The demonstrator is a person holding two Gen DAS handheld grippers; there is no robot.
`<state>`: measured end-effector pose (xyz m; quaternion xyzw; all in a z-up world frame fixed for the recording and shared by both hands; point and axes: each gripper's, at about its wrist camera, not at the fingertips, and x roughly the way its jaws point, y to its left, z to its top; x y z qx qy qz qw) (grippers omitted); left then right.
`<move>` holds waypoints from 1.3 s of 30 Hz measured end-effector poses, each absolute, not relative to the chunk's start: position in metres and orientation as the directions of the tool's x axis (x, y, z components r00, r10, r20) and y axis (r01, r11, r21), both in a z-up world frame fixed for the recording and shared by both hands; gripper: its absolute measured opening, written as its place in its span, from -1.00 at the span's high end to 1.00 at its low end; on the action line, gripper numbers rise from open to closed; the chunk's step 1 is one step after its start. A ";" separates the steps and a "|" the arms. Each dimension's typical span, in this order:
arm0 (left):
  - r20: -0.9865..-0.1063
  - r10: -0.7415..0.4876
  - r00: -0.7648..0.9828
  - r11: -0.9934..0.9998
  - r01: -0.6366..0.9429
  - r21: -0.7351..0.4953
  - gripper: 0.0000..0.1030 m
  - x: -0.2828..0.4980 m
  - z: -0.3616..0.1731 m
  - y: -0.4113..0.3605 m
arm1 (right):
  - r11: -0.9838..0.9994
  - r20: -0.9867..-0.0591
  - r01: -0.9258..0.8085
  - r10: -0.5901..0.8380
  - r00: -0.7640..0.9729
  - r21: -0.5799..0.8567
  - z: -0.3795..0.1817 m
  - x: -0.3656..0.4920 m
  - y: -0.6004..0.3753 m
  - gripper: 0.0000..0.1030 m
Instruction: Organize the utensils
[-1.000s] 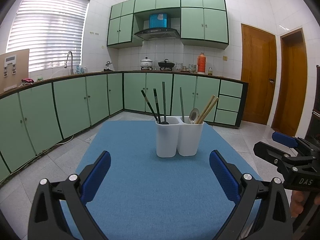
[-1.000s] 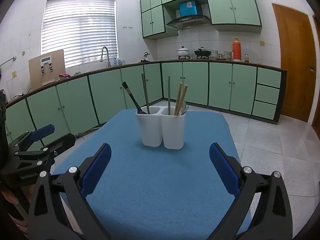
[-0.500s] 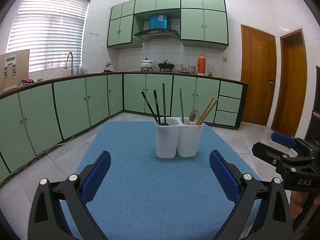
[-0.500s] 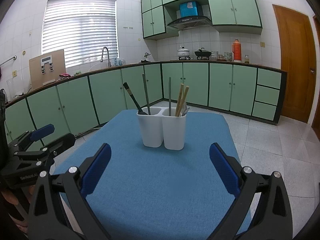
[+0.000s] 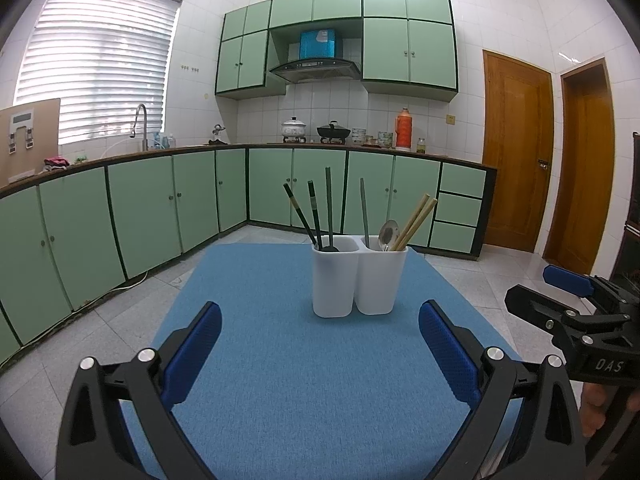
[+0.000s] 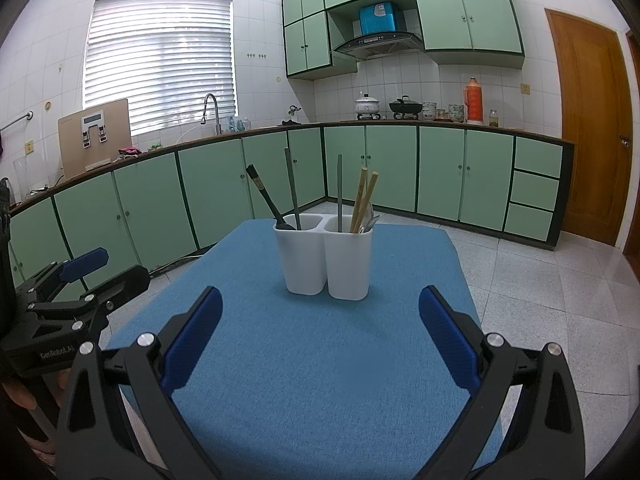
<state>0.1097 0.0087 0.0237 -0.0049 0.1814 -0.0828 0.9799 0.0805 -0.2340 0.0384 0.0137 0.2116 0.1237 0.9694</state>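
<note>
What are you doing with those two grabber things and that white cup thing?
A person holds the left gripper and the right gripper, both open and empty, above a blue mat. Ahead stands a white two-part utensil holder. Dark utensils sit in one part, wooden chopsticks and a spoon in the other. Nothing is grabbed.

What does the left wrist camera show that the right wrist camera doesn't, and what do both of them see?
Only the left wrist view shows a second brown wooden door and the silver metal spoon bowl clearly.

Only the right wrist view shows the wall-mounted metal rail at far left.

Both show the white two-compartment plastic utensil holder standing on the blue fabric mat, dark utensils in one compartment, wooden chopsticks in the other, and the open left gripper and right gripper.
</note>
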 end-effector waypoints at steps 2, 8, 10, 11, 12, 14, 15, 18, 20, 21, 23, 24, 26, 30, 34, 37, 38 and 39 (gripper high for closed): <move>-0.354 -0.165 0.921 0.986 0.161 -0.040 -0.88 0.110 0.024 0.009 | 0.969 -0.407 -0.235 0.246 0.880 0.079 0.038 0.081 -0.234 -0.86; -0.355 -0.165 0.920 0.986 0.161 -0.040 -0.88 0.110 0.024 0.009 | 0.969 -0.407 -0.235 0.246 0.880 0.078 0.038 0.080 -0.234 -0.86; -0.354 -0.164 0.921 0.986 0.161 -0.040 -0.88 0.110 0.023 0.009 | 0.969 -0.407 -0.235 0.246 0.879 0.079 0.038 0.080 -0.234 -0.86; -0.354 -0.164 0.921 0.986 0.161 -0.040 -0.88 0.110 0.023 0.009 | 0.969 -0.407 -0.234 0.246 0.880 0.079 0.038 0.080 -0.234 -0.86; -0.355 -0.165 0.920 0.986 0.161 -0.040 -0.88 0.110 0.023 0.009 | 0.969 -0.408 -0.234 0.246 0.879 0.079 0.038 0.080 -0.234 -0.86; -0.354 -0.164 0.921 0.986 0.160 -0.039 -0.88 0.110 0.023 0.009 | 0.969 -0.407 -0.234 0.246 0.880 0.079 0.038 0.080 -0.234 -0.86; -0.354 -0.164 0.921 0.986 0.161 -0.040 -0.88 0.110 0.023 0.009 | 0.969 -0.407 -0.234 0.246 0.880 0.079 0.038 0.080 -0.234 -0.86; -0.354 -0.163 0.921 0.986 0.159 -0.040 -0.88 0.110 0.023 0.009 | 0.969 -0.407 -0.234 0.246 0.879 0.079 0.038 0.080 -0.234 -0.86; -0.352 -0.162 0.922 0.987 0.158 -0.042 -0.88 0.109 0.024 0.010 | 0.969 -0.407 -0.234 0.246 0.880 0.078 0.038 0.080 -0.234 -0.86; -0.352 -0.162 0.922 0.987 0.157 -0.043 -0.88 0.109 0.025 0.010 | 0.969 -0.407 -0.234 0.245 0.880 0.078 0.038 0.080 -0.234 -0.86; -0.350 -0.160 0.923 0.987 0.155 -0.042 -0.88 0.109 0.026 0.010 | 0.969 -0.407 -0.234 0.245 0.880 0.078 0.038 0.080 -0.233 -0.86; -0.349 -0.159 0.924 0.987 0.154 -0.042 -0.88 0.109 0.026 0.010 | 0.969 -0.407 -0.234 0.245 0.880 0.078 0.038 0.080 -0.233 -0.86; -0.348 -0.157 0.924 0.988 0.152 -0.040 -0.88 0.109 0.027 0.010 | 0.969 -0.407 -0.234 0.245 0.880 0.077 0.039 0.080 -0.233 -0.86; -0.348 -0.156 0.924 0.988 0.151 -0.040 -0.88 0.109 0.027 0.010 | 0.969 -0.408 -0.235 0.245 0.879 0.077 0.039 0.080 -0.233 -0.86; -0.347 -0.155 0.925 0.988 0.150 -0.040 -0.88 0.108 0.026 0.010 | 0.969 -0.407 -0.234 0.245 0.880 0.077 0.039 0.080 -0.233 -0.86; -0.347 -0.154 0.925 0.988 0.150 -0.041 -0.88 0.109 0.026 0.011 | 0.969 -0.408 -0.235 0.245 0.880 0.077 0.039 0.080 -0.233 -0.86; -0.348 -0.155 0.925 0.988 0.150 -0.040 -0.88 0.109 0.026 0.011 | 0.969 -0.407 -0.235 0.246 0.880 0.077 0.039 0.080 -0.233 -0.86; -0.347 -0.155 0.925 0.988 0.150 -0.040 -0.88 0.109 0.026 0.011 | 0.969 -0.407 -0.234 0.245 0.880 0.077 0.039 0.080 -0.233 -0.86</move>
